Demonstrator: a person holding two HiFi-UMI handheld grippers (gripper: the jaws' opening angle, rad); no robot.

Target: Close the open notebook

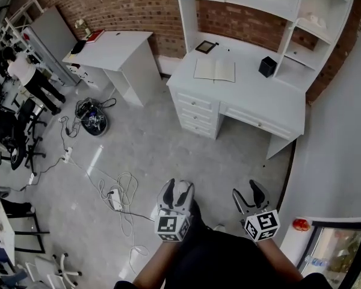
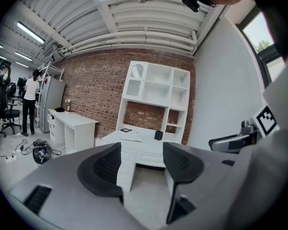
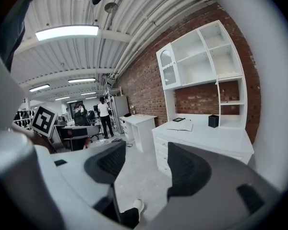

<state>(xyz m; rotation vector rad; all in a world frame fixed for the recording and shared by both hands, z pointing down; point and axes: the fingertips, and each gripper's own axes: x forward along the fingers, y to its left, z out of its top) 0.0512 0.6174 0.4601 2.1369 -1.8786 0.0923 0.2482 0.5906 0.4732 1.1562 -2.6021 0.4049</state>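
Observation:
The open notebook [image 1: 215, 70] lies flat on the white desk [image 1: 271, 104] against the brick wall, far ahead of me; it also shows small in the left gripper view [image 2: 131, 137] and the right gripper view [image 3: 181, 125]. My left gripper [image 1: 175, 193] and right gripper [image 1: 250, 195] hang close to my body over the floor, well short of the desk. Both stand open with nothing between their jaws. In the left gripper view [image 2: 140, 166] and the right gripper view [image 3: 146, 164] the dark pads frame only floor and desk.
A black box [image 1: 267, 66] and a small dark frame [image 1: 205, 47] sit on the desk under a white hutch [image 1: 325, 23]. A second white table [image 1: 117, 50] stands to the left. Cables and a power strip [image 1: 115, 198] lie on the floor. People stand at far left [image 1: 30, 77].

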